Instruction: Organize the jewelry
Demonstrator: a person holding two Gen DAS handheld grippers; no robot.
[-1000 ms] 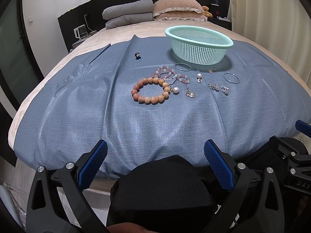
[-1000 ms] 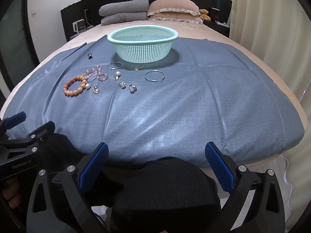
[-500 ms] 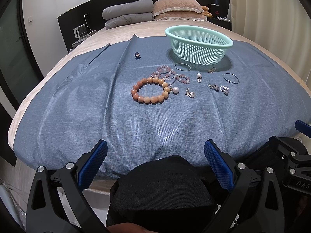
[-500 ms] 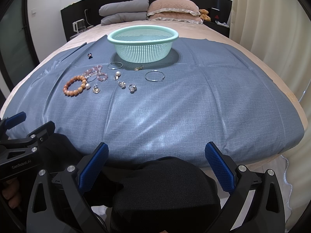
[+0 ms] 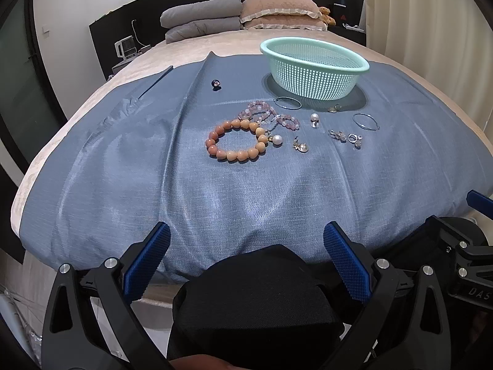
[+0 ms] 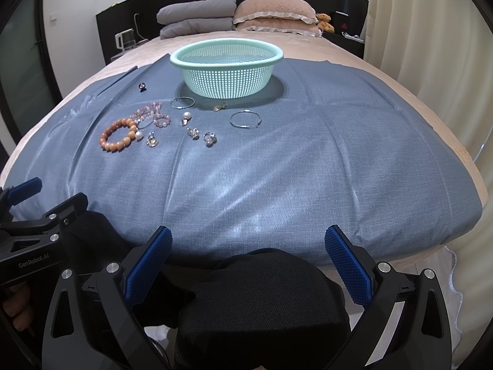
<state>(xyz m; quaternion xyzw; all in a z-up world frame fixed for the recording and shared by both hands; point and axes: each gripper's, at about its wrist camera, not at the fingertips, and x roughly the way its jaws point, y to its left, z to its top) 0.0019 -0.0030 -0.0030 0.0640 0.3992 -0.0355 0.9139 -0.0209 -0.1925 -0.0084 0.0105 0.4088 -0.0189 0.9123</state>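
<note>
A mint green basket stands on a blue cloth on the bed. In front of it lie an orange bead bracelet, a pink bead bracelet, two thin silver hoops, a pearl, several small earrings and rings, and a dark bead apart at the left. My left gripper and my right gripper are open and empty at the near edge of the bed, well short of the jewelry.
Grey and pink pillows lie at the head of the bed. Cream curtains hang at the right. A dark headboard and a bedside stand are at the back left. My knee in black fabric is under the grippers.
</note>
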